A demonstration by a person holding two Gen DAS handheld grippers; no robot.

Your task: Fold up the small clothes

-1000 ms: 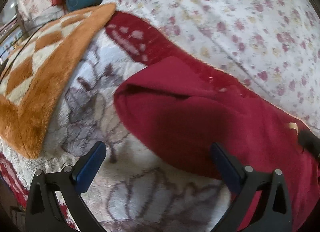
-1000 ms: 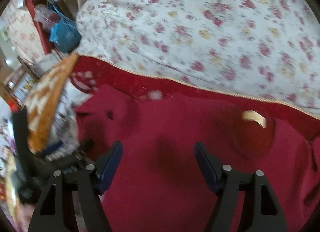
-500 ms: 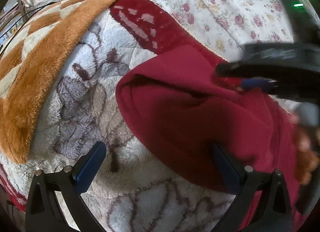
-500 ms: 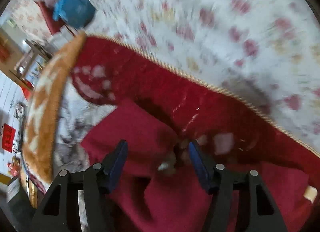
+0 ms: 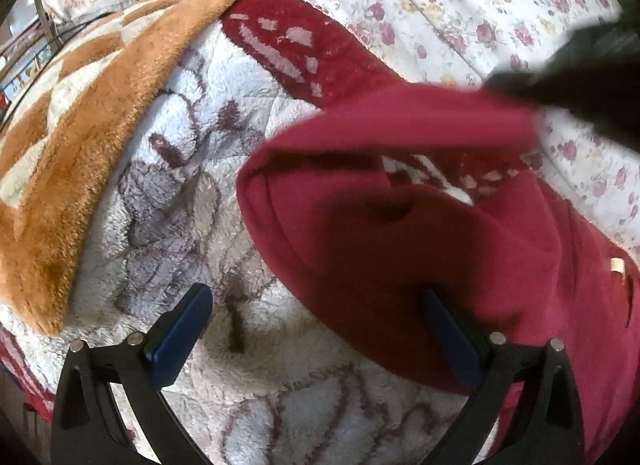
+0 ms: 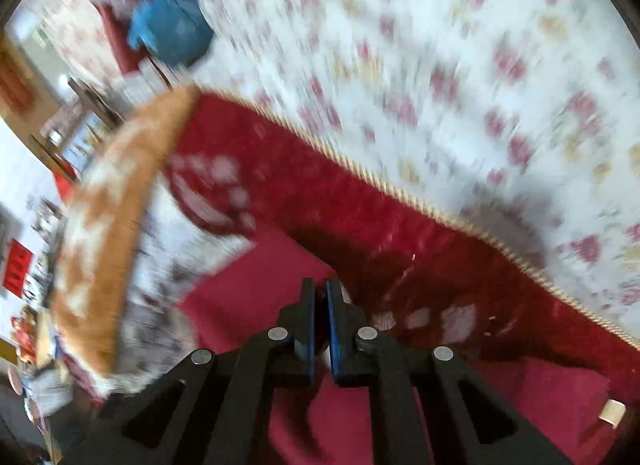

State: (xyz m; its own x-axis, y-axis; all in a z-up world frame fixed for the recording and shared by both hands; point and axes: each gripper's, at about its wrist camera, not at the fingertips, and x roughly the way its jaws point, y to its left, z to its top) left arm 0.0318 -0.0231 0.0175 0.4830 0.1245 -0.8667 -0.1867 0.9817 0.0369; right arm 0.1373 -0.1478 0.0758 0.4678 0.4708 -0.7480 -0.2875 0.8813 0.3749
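Garment: dark red top (image 5: pixel 420 241) lying on the fleecy white blanket (image 5: pixel 240 385) with grey-brown pattern, its far part over the blanket's red border, next to the flowered sheet (image 5: pixel 460 5).
Right gripper: right gripper (image 6: pixel 321 297) has its blue pads pressed together on a fold of the red cloth — in the left wrist view it shows as a dark blurred shape at the upper right, with one corner of the top lifted off the bed and stretched toward it.
Left gripper: left gripper (image 5: pixel 316 333) hangs low over the near edge of the top, jaws wide apart, nothing between them; one pad stands over bare blanket, the other over red cloth.
Step in hand: judged as the first fold — a sleeve or side flap being drawn across the body.
Next move: probably carry the raised flap over the middle and lay it flat, while the left one pins or pinches the near edge so the body does not drag.
Nearby: orange checked throw (image 5: pixel 80 113) to the left, apart from the top.
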